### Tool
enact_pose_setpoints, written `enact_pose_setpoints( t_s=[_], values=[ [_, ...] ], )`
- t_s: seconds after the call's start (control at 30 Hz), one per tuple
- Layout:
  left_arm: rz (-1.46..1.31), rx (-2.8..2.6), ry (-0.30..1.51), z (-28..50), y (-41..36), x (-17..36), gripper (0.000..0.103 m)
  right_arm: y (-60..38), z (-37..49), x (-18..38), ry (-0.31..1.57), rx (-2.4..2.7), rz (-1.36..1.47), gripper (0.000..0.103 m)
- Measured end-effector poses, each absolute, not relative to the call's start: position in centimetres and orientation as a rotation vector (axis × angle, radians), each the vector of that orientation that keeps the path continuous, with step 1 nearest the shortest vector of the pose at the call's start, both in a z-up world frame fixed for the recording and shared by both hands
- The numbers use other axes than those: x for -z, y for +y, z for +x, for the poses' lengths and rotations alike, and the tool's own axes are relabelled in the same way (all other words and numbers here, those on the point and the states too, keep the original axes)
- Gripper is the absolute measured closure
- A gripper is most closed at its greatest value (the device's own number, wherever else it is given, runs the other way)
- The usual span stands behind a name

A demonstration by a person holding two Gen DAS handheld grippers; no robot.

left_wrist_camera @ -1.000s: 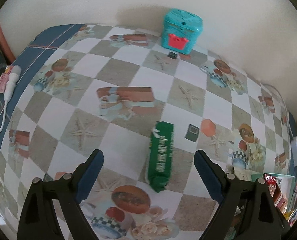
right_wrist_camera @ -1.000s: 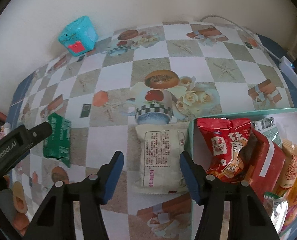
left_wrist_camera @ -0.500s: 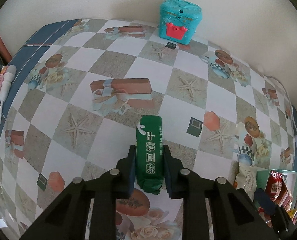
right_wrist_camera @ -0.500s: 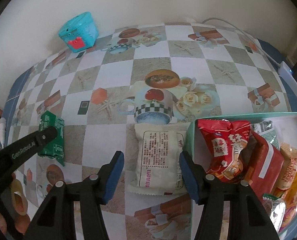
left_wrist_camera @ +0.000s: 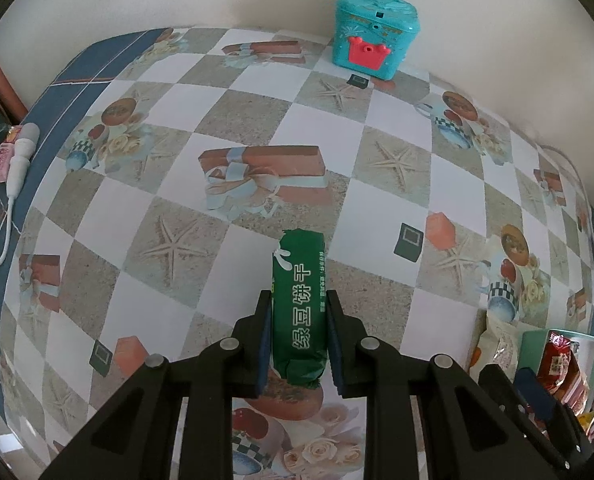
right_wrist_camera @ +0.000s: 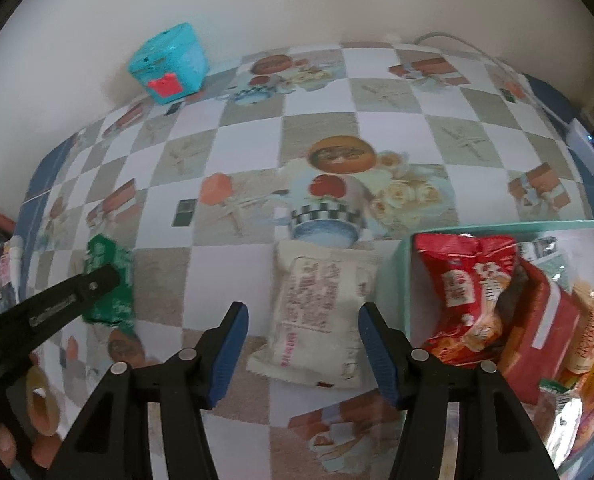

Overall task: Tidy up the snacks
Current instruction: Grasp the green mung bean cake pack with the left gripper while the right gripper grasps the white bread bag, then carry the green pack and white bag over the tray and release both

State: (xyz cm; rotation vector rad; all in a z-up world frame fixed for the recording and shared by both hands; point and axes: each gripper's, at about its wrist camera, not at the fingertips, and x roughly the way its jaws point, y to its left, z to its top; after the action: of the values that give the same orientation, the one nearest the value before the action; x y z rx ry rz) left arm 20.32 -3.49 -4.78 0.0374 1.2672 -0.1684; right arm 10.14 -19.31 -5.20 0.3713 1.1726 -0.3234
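A checkered, picture-printed surface (left_wrist_camera: 257, 128) meets a pale wall. The left tool (left_wrist_camera: 299, 312) is clamped on a green foil biscuit packet (left_wrist_camera: 299, 304). The right tool (right_wrist_camera: 303, 320) hangs with pads apart over a cream plastic snack packet (right_wrist_camera: 317, 312), beside a teal snack-filled box (right_wrist_camera: 393, 268).

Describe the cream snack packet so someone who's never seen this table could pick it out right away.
Find the teal box of snacks at the right of the checkered tablecloth. The cream packet lies flat on the cloth against the box's left wall, between the open right gripper fingers. It is pale with red print; the green packet lies far left.
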Motion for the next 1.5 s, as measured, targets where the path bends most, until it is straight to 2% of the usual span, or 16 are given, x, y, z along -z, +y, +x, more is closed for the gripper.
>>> enact_pose_setpoints(
  t_s=[0.6, 1.5],
  values=[
    [0.05, 0.145, 1.278, 20.2, -3.5, 4.6, 0.078, -19.3, 9.9, 6.2, 1.206, 0.332, 0.366, 0.047],
    [0.064, 0.187, 1.107, 11.2, -2.9, -4.5, 0.078, -18.3, 0.8, -2.3, 1.08, 0.376, 0.401, 0.047]
  ],
)
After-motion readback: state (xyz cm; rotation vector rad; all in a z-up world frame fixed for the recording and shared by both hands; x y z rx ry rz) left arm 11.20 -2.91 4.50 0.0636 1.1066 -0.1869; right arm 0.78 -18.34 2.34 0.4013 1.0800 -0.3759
